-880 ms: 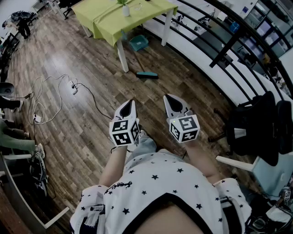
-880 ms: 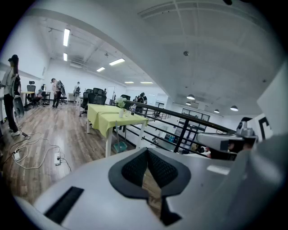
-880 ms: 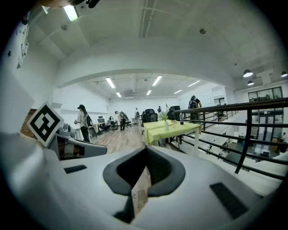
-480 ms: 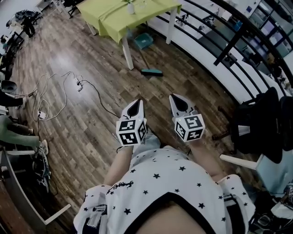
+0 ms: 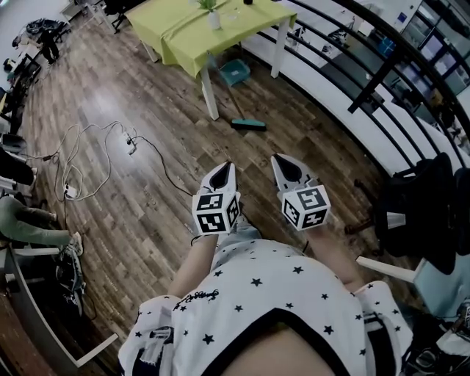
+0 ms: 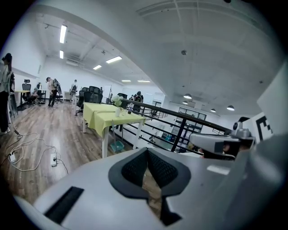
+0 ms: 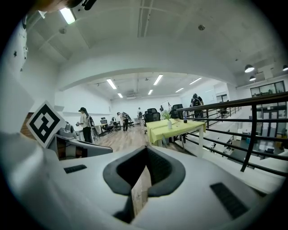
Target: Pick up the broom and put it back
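Containers first. A small white vase (image 5: pixel 214 20) stands on the yellow-green tabletop (image 5: pixel 183 37) up top, w/ a bit of greenery stuck in it. Just right of it and lower, a teal bin (image 5: pixel 235 71) sits on the wood floor (image 5: pixel 147 213) under the tabletop. It's too small to tell what's in it, tbh.

The broom (image 5: pixel 248 125) has its teal head down on the floor, just right of the near table leg, and the handle angles back up toward the bin. Can't tell if it's leaning or lying flat. It's out ahead of both grippers and well apart from them, roughly in line w/ the gap between the two. Nothing's touching it.

The left gripper (image 5: pixel 224 172) is closed up, pads together w/ nothing in between. The right gripper (image 5: pixel 283 165) is the same, closed and empty. They're held side by side in front of the person's star-print shirt (image 5: pixel 257 294).

Vs approx a sec ago, the tabletop, bin and broom have all slid a bit right and lower in the head view. The grippers have drifted right too, in the same side-by-side pose, and the gap to the broom looks about the same.
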Demonstrator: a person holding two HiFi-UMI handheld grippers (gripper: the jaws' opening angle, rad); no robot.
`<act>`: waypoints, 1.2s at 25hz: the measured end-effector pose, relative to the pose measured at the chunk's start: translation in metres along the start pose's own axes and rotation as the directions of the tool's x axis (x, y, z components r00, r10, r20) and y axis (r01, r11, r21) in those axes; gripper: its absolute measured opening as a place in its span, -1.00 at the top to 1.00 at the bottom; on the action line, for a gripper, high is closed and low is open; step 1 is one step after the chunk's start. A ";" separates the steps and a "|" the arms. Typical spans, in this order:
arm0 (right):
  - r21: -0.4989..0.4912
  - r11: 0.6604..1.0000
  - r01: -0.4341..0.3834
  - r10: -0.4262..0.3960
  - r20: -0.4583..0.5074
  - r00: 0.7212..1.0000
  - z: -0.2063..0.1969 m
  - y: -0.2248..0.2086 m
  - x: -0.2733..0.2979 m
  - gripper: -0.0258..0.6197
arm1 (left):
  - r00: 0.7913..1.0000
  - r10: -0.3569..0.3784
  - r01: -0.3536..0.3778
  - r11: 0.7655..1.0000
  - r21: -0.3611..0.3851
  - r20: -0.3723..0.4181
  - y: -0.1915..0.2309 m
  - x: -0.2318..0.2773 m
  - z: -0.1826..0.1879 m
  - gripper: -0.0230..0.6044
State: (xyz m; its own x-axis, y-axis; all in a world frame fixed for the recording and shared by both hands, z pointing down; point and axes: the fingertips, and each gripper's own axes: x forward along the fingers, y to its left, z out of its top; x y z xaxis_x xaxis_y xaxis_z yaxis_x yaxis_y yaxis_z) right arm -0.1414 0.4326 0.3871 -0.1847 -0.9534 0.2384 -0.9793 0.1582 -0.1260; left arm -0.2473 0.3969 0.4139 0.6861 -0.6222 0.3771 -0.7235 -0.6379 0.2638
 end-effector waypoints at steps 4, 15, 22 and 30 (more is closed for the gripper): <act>-0.006 1.000 -0.010 0.009 -0.006 1.000 0.005 -0.007 0.025 0.94 | 1.000 -0.003 0.003 1.000 0.001 0.005 0.012 0.021 0.013 0.89; -0.005 1.000 -0.023 0.023 -0.015 1.000 0.017 -0.013 0.082 0.94 | 1.000 0.002 -0.002 1.000 -0.002 0.000 0.051 0.058 0.034 0.89; 0.005 1.000 -0.022 0.022 -0.024 0.999 0.022 -0.011 0.112 0.94 | 1.000 0.002 -0.002 1.000 -0.007 -0.012 0.074 0.072 0.044 0.89; 0.014 1.000 -0.004 0.005 -0.022 1.000 0.024 -0.009 0.137 0.94 | 1.000 0.000 0.000 1.000 -0.005 -0.017 0.099 0.079 0.049 0.89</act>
State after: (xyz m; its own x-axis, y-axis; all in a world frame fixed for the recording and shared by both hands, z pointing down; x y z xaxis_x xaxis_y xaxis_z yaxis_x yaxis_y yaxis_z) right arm -0.1555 0.2938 0.3976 -0.1909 -0.9469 0.2587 -0.9773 0.1585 -0.1409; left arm -0.2607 0.2619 0.4260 0.6844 -0.6146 0.3922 -0.7242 -0.6352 0.2683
